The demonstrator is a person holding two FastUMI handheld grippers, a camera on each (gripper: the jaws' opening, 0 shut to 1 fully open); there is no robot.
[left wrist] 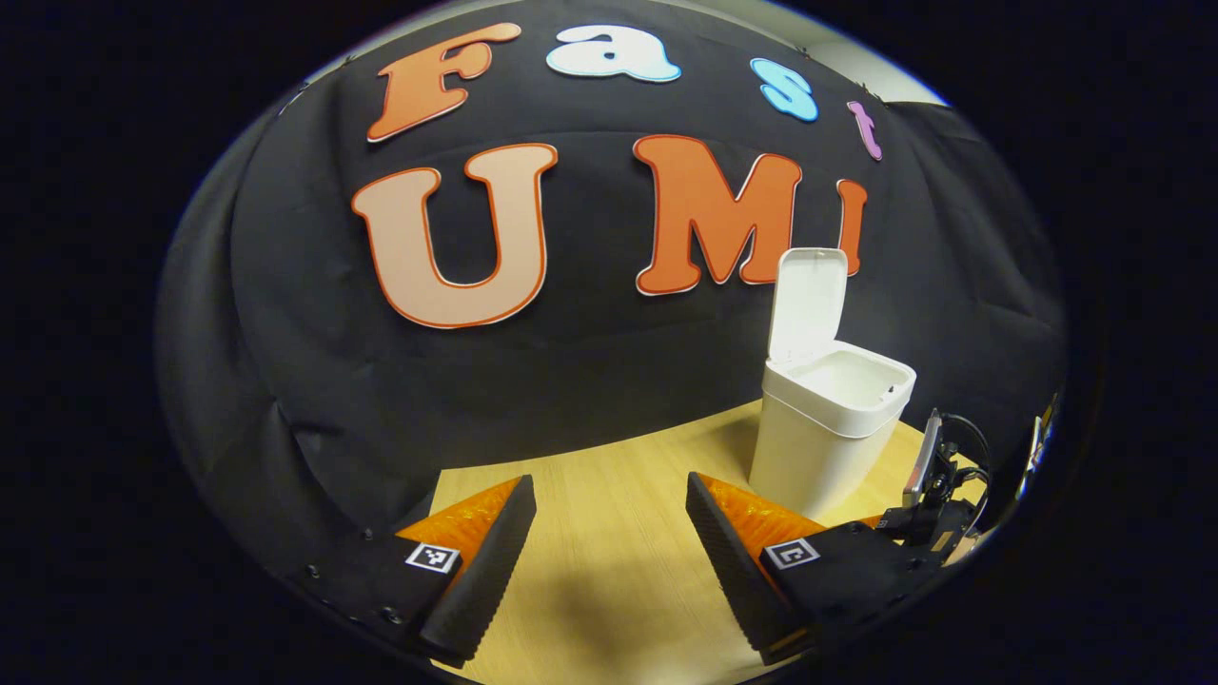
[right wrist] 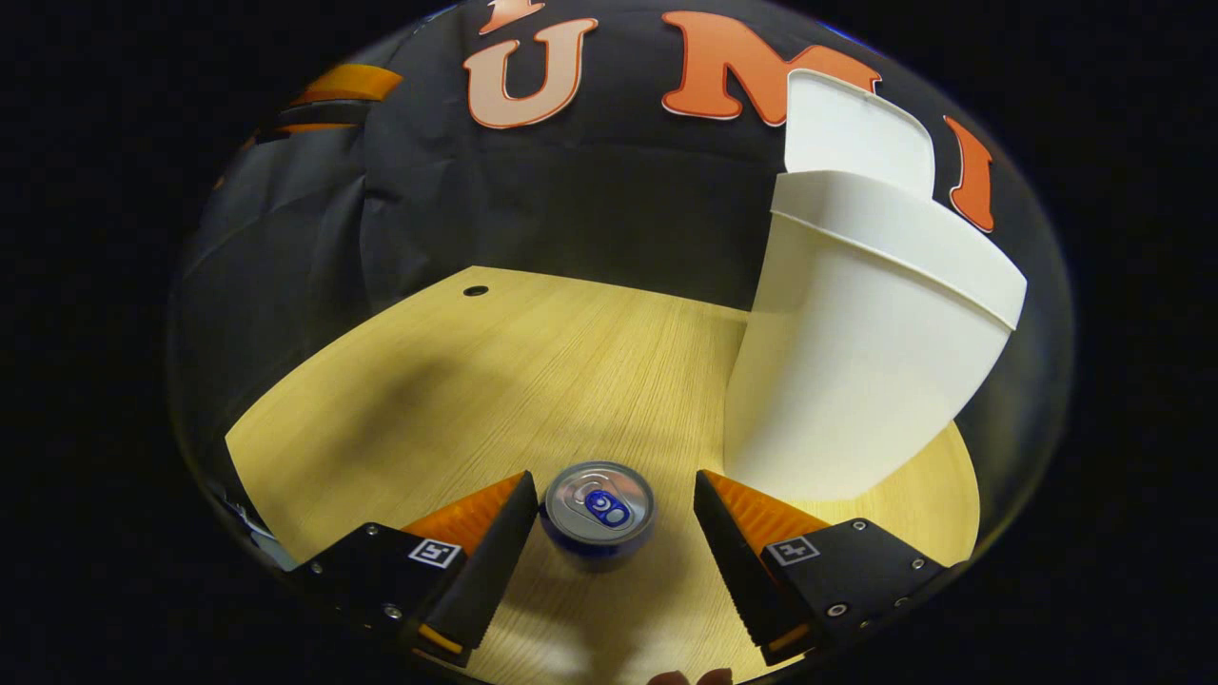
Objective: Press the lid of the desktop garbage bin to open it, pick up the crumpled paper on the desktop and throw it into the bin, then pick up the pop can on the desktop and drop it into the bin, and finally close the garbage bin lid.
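A white desktop garbage bin (left wrist: 826,438) stands on the wooden desk at the right of the left gripper view, its lid (left wrist: 807,303) raised upright. My left gripper (left wrist: 611,533) hangs open over bare desk to the left of the bin. In the right gripper view the bin (right wrist: 856,352) is close on the right, lid (right wrist: 852,133) up. A pop can (right wrist: 598,514) stands upright on the desk between the fingers of my right gripper (right wrist: 614,528), which is open; the left finger is close to the can, the right one stands apart.
The wooden desk (right wrist: 495,381) has a small round hole (right wrist: 475,290) near its far left edge. Black cloth walls close the back and left. The other gripper's body with cables (left wrist: 937,495) sits right of the bin in the left gripper view.
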